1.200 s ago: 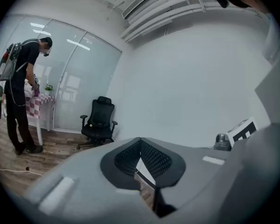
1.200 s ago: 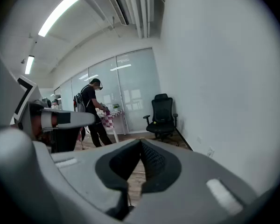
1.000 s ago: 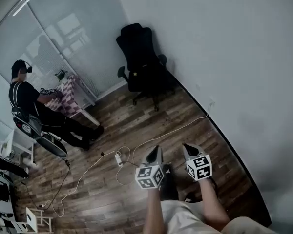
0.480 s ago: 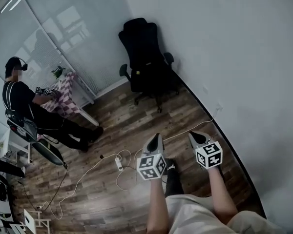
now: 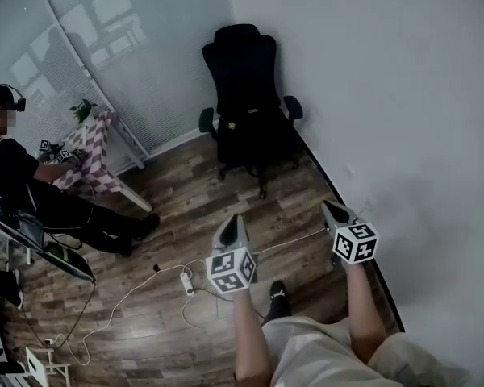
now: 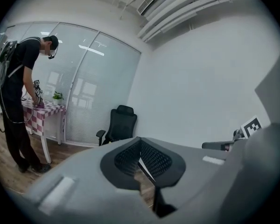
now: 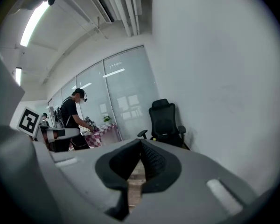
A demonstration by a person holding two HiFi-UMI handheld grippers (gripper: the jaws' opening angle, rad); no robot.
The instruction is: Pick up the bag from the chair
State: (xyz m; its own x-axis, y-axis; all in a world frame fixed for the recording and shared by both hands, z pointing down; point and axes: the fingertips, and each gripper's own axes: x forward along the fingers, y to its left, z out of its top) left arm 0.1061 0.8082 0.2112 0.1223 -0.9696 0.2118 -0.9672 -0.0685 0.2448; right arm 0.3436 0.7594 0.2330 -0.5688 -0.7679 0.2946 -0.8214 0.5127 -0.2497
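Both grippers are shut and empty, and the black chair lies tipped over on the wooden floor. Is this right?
No: the black chair stands upright, as the head view shows. The left gripper and right gripper are indeed shut and empty.

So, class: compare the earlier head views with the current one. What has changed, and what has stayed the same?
The view has swung towards the chair, which now sits more centred and upright. The left gripper and right gripper have risen in the picture and spread wider apart. Nothing was grasped: both stay shut and empty.
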